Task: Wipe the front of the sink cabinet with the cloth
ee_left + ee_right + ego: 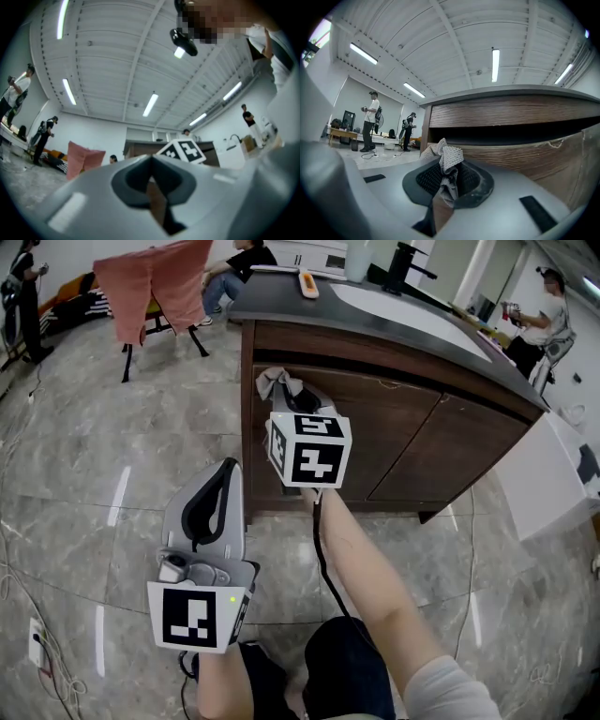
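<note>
A dark wooden sink cabinet [375, 418] stands ahead with a dark countertop and white basin. My right gripper [292, 390] is shut on a bunched grey cloth [278, 382], held against the upper left corner of the cabinet front. In the right gripper view the cloth [446, 161] sticks up between the closed jaws, just below the countertop edge, with the wood door [525, 154] close behind. My left gripper [214, 498] hangs lower left over the floor, jaws shut with nothing in them; its own view shows the closed jaws [151, 177] pointing up toward the ceiling.
A pink cloth draped on a rack [155, 282] stands at the back left. People stand and sit at the room's edges. A white box [548, 479] sits right of the cabinet. A black faucet [405, 263] rises from the countertop. Grey marble floor [84, 474] lies all around.
</note>
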### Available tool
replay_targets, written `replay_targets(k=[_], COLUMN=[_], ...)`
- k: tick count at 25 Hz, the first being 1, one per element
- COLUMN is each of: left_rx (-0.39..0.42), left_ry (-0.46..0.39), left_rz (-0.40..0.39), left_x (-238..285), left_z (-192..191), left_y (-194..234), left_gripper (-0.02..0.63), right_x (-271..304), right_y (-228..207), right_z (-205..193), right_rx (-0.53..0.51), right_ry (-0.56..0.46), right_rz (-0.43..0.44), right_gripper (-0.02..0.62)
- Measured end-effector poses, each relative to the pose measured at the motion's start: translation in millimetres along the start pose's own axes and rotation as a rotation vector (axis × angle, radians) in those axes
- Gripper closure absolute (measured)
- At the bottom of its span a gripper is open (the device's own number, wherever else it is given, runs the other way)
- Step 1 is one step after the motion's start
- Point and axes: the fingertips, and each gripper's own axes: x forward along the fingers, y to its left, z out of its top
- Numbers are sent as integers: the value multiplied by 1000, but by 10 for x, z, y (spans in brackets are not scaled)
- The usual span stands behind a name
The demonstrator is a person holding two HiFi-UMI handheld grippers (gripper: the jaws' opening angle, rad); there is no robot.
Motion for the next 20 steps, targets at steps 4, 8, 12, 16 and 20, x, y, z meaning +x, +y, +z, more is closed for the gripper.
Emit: replay_targets(k=[4,8,12,16,20], left_rx=[-8,-85,-62,-82,-124], left_ry=[-1,-24,-18,-19,-28], left_rz=[0,-18,-10,-32,-47], left_x=[17,18,33,62,98], left_z=[-13,-6,-19,-29,-43], left_y=[-17,-56,-86,-177,-231], left_gripper=[601,601,601,601,601], right_x=[-98,-238,-391,-574,-717], right_y=[-290,-647,-1062,-1511,-1884], right_z=[-27,-76,-103,-116,-136], right_rx=[12,25,27,28,34], right_ry=[4,11,17,19,27], right_rz=[-51,-119,-195,-277,-342], right_gripper=[554,554,554,554,554])
